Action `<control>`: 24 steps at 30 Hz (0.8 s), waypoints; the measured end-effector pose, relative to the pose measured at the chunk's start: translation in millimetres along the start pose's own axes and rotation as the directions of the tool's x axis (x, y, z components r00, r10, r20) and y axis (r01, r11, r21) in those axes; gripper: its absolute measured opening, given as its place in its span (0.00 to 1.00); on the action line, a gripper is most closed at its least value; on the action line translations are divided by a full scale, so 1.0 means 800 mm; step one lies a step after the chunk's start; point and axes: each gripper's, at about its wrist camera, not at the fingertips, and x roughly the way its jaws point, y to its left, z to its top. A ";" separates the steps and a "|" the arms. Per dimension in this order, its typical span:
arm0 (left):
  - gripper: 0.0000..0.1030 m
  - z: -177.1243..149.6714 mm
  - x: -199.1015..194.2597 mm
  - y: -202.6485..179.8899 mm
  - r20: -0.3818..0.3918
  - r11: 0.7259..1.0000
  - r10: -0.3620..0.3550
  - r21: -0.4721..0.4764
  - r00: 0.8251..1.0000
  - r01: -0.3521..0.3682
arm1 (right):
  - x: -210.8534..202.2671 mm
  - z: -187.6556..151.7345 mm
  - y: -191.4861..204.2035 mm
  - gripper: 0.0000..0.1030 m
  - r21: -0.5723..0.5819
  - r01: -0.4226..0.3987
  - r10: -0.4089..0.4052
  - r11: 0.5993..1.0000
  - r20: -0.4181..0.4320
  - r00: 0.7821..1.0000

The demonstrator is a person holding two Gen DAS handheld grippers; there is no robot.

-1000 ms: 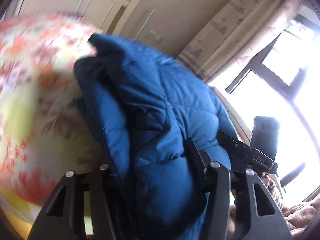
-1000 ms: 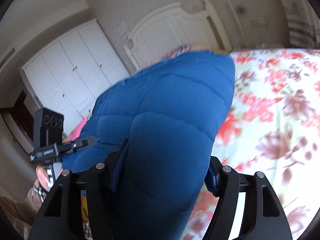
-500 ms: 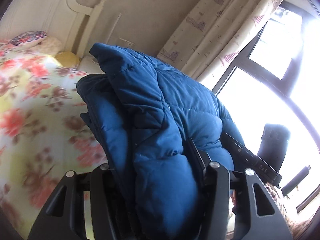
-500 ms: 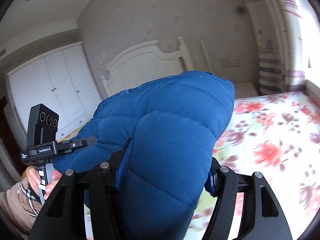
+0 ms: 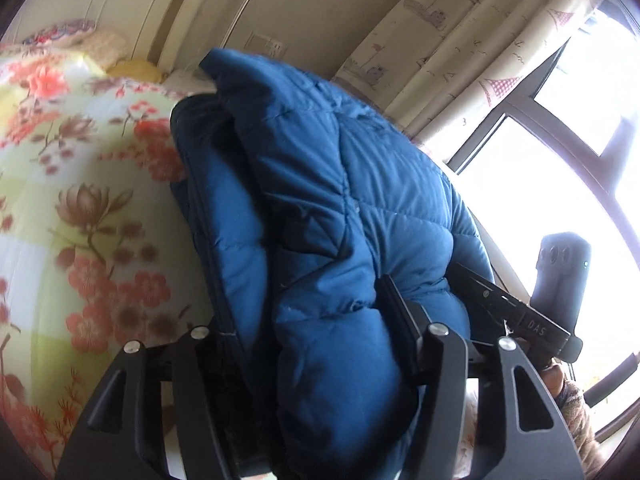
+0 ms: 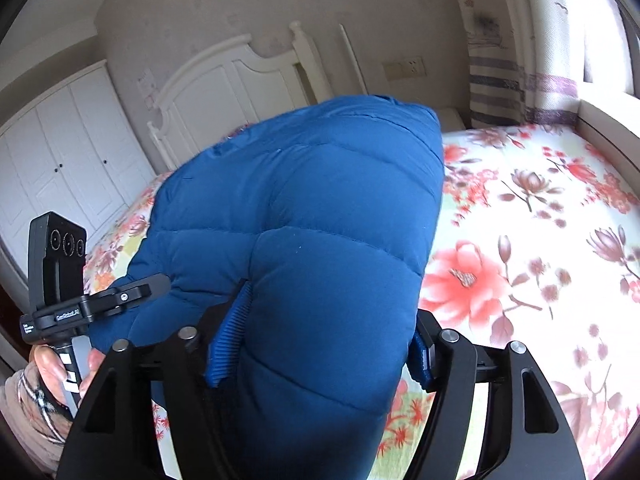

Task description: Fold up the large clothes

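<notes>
Right wrist: jacket (image 6: 320, 220) between fingers (image 6: 228, 340)

The bed (image 6: 540, 208) wears a pale floral sheet (image 5: 80, 208) with red and brown blossoms. A pillow (image 5: 60, 34) and a yellow cushion (image 5: 136, 70) lie at its head, against the white headboard (image 6: 240, 76).
</notes>
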 end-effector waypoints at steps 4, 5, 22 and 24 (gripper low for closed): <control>0.65 -0.002 -0.006 -0.008 -0.008 0.999 0.035 0.032 0.999 -0.035 | -0.021 -0.002 0.006 0.77 0.082 0.088 -0.086 0.993 -0.028 0.996; 0.65 -0.004 -0.008 -0.010 -0.004 0.998 0.043 0.039 0.999 -0.043 | -0.029 0.000 0.012 0.77 0.074 0.130 -0.130 0.989 -0.005 0.991; 0.98 -0.018 -0.106 -0.077 0.262 0.882 0.367 0.209 0.893 -0.423 | -0.084 -0.022 0.140 0.84 -0.264 0.255 -0.226 0.930 0.136 0.965; 0.98 -0.022 -0.142 -0.121 0.412 0.771 0.441 0.282 0.798 -0.571 | -0.122 -0.021 0.158 0.84 -0.268 0.264 -0.215 0.926 0.200 0.956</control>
